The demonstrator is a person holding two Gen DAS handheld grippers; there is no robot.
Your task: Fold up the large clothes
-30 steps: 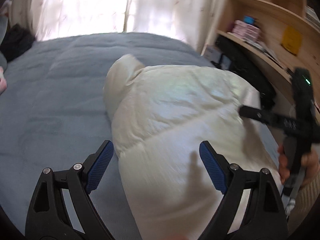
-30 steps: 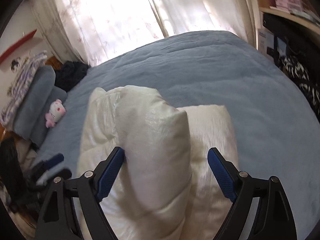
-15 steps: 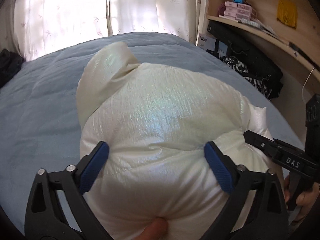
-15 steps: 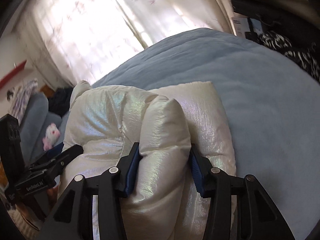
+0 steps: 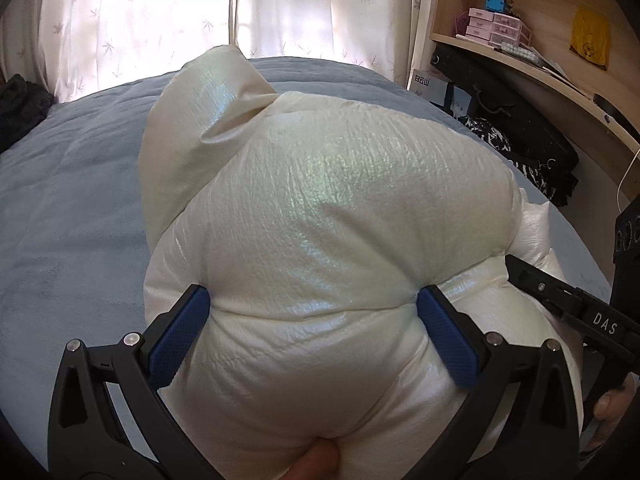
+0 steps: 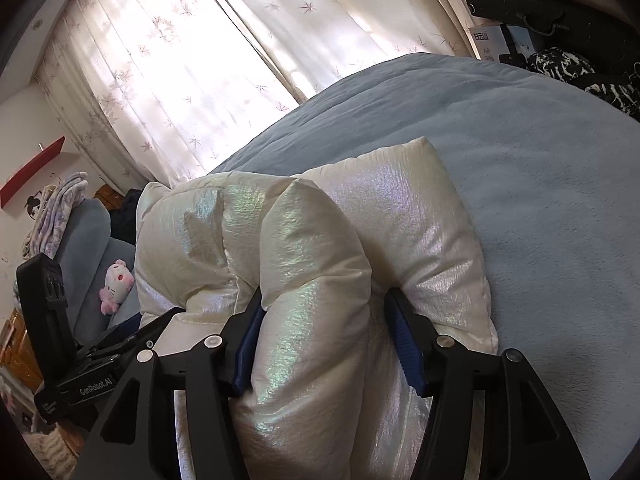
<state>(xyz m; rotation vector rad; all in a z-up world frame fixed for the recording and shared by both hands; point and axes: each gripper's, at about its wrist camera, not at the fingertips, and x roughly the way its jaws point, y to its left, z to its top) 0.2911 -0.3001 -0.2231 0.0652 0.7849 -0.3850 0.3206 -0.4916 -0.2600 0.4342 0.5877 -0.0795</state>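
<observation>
A bedroom, with a bed (image 5: 72, 216) under a blue-grey cover in front of a bright window hung with leaf-print curtains (image 5: 168, 28).

Left wrist view: a pearly white puffer jacket (image 5: 328, 216) lies bunched in a mound on the bed, one loose flap standing up on its far side toward the curtains. The left gripper (image 5: 312, 332) has its jaws spread as wide as they go, and a fat bulge of the jacket fills the whole gap, both blue pads dented into the fabric. A fingertip (image 5: 316, 460) shows at the bottom edge, against the jacket. To the right of the jacket are wooden shelves (image 5: 532, 60) with small pink boxes (image 5: 492, 26), and dark bags below them. The right gripper's black body juts in from the right edge, touching the jacket's side.

Right wrist view: the right gripper (image 6: 326, 340) straddles one padded roll of the jacket (image 6: 316, 264); its jaws are opening, yet both pads still sit pressed into the roll. Another fold of the jacket lies just right of the roll, flat on the bed (image 6: 520, 168). Left of the jacket stands the left gripper's black body, and beyond it a pink-and-white plush toy (image 6: 116, 284) on a blue-grey cushion.
</observation>
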